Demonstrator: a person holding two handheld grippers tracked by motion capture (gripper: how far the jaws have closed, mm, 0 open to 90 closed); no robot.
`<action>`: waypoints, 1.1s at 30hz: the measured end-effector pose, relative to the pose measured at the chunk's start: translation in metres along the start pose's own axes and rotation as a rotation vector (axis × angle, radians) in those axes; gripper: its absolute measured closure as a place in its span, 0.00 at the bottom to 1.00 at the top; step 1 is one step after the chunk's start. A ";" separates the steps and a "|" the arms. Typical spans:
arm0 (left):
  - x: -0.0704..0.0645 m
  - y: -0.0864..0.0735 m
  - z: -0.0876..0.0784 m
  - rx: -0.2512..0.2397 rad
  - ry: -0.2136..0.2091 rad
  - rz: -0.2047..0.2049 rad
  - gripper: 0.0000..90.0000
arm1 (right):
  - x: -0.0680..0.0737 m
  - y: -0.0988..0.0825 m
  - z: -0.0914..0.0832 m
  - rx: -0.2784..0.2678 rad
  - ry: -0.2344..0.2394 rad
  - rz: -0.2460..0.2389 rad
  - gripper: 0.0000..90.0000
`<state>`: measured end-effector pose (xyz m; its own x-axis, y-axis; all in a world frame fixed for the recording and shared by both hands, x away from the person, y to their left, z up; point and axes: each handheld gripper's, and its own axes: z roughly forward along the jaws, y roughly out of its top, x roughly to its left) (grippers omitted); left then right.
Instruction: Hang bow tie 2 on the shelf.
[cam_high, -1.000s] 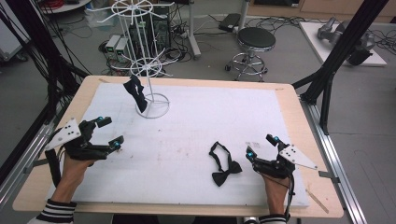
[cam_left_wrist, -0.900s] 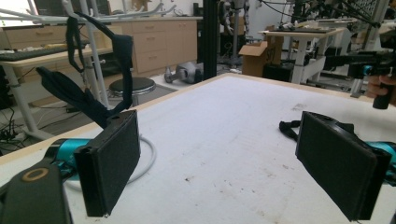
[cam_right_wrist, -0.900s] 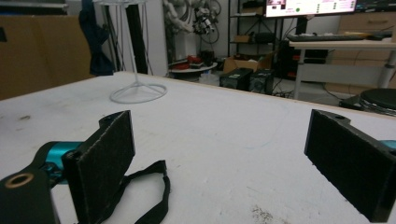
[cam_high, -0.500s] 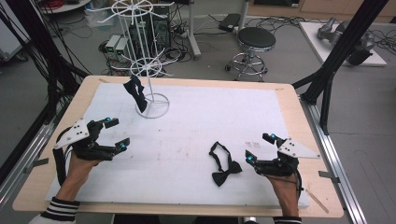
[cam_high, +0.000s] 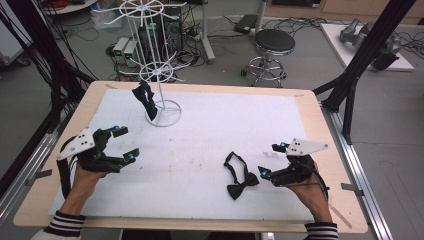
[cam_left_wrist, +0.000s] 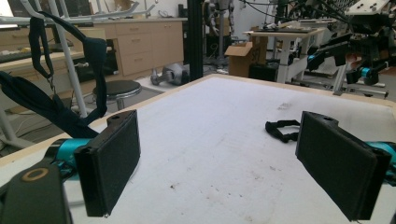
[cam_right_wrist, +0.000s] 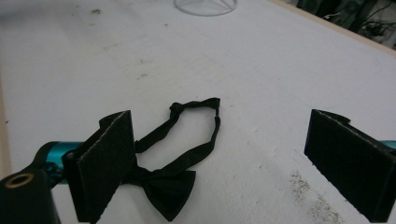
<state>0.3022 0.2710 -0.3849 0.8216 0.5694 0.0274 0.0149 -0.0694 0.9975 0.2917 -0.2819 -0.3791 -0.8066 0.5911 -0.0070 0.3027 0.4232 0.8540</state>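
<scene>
A black bow tie with its strap looped lies flat on the white mat, right of centre; the right gripper view has the bow tie just ahead of the jaws. My right gripper hovers right beside it, open and holding nothing; its pads stand wide apart. A second black bow tie hangs from the white wire rack at the back left. My left gripper is open over the mat's left side, its pads far apart, the hanging tie off to its left.
The white mat covers a wooden table. The rack's ring base rests on the mat's back left. A black stool, cables and black frame posts stand beyond the table.
My right gripper has moved left and a little nearer the bow tie on the mat. My left gripper has shifted slightly right and forward. Both ties stay where they were.
</scene>
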 end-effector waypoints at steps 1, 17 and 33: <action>0.000 0.000 0.000 -0.001 0.000 0.000 0.16 | 0.000 0.001 0.001 0.011 0.013 -0.003 0.09; 0.001 0.000 0.002 -0.004 -0.006 -0.005 0.16 | -0.003 0.013 0.013 0.168 0.125 -0.122 0.09; 0.001 -0.001 0.005 0.002 -0.012 -0.002 0.16 | -0.005 0.014 0.032 0.318 0.261 -0.236 0.15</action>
<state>0.3058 0.2679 -0.3863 0.8282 0.5598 0.0245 0.0175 -0.0695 0.9974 0.3162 -0.2567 -0.3838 -0.9603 0.2784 -0.0155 0.2036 0.7382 0.6431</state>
